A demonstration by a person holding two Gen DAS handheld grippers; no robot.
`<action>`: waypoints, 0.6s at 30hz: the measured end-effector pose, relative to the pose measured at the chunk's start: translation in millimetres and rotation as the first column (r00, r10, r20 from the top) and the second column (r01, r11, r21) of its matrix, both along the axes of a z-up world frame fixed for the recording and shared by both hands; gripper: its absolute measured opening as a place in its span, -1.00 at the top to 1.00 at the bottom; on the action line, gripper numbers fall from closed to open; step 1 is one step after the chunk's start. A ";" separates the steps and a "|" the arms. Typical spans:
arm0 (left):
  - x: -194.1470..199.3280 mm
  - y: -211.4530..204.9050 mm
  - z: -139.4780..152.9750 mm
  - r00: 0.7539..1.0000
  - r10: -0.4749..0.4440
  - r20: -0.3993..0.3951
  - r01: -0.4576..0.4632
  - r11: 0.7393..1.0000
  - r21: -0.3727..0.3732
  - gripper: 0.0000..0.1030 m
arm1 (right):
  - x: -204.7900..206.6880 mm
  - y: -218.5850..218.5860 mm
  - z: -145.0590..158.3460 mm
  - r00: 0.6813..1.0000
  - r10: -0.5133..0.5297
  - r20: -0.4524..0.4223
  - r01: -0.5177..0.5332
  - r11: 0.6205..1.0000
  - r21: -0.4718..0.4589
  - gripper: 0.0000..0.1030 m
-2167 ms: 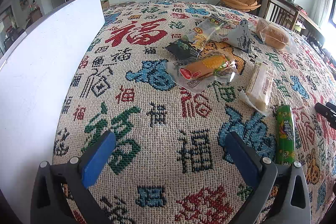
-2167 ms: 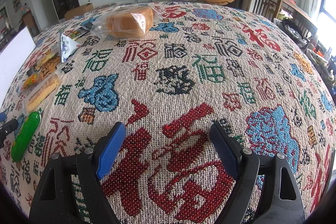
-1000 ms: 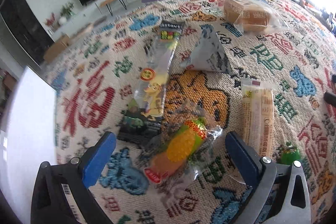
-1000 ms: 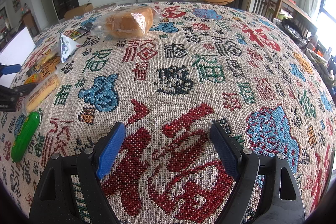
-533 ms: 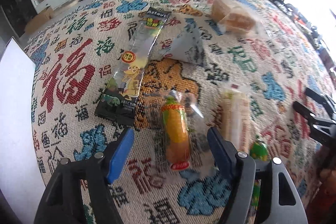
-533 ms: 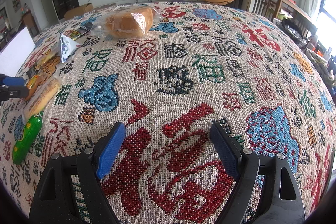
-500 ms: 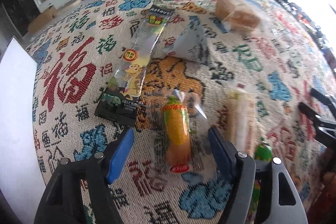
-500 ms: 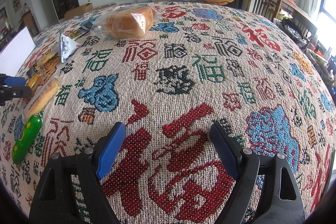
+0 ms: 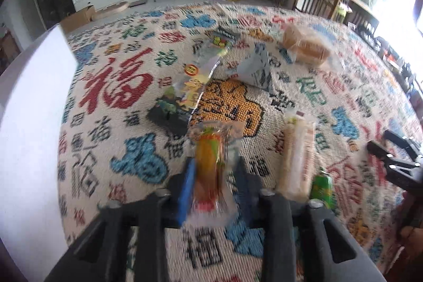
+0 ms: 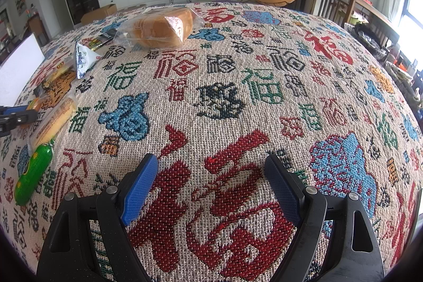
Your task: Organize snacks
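Orange and yellow in a clear wrapper, the snack pack (image 9: 210, 163) sits between the jaws of the left gripper (image 9: 211, 176), which have closed tight on it over the patterned tablecloth (image 9: 119, 86). Just to its right lie a pale wafer pack (image 9: 297, 157) and a green sausage stick (image 9: 321, 186). Beyond are a long dark packet (image 9: 190, 86), a silver triangular pouch (image 9: 256, 69) and a bagged bread loaf (image 10: 161, 28). The right gripper (image 10: 211, 192) hovers over bare cloth, jaws wide apart and empty.
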State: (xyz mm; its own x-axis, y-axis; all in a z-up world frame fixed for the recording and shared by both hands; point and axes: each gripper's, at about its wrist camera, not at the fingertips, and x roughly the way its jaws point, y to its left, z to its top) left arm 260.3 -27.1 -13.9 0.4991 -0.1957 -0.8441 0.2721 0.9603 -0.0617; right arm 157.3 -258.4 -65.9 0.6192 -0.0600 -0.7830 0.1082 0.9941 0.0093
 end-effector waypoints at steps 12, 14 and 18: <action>-70.8 31.2 -1.7 0.999 0.024 -0.046 -0.026 0.999 -0.045 -0.38 | -0.1 -0.1 0.0 1.000 0.000 0.000 0.000 1.000 0.000 -0.66; -73.8 34.9 -1.5 0.999 0.042 -0.018 -0.042 0.999 -0.024 -0.55 | -0.2 -0.5 -0.1 1.000 0.000 0.000 0.000 1.000 0.000 -0.66; -69.1 42.3 1.6 0.999 0.048 -0.014 -0.049 0.998 -0.030 -0.55 | -0.1 -0.3 -0.1 1.000 0.000 0.000 0.000 1.000 0.000 -0.66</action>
State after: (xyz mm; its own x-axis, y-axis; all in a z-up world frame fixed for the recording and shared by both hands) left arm 191.2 15.2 -12.3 0.4978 -0.1971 -0.8446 0.2241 0.9700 -0.0943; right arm 157.2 -258.7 -66.0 0.6190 -0.0605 -0.7830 0.1084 0.9941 0.0089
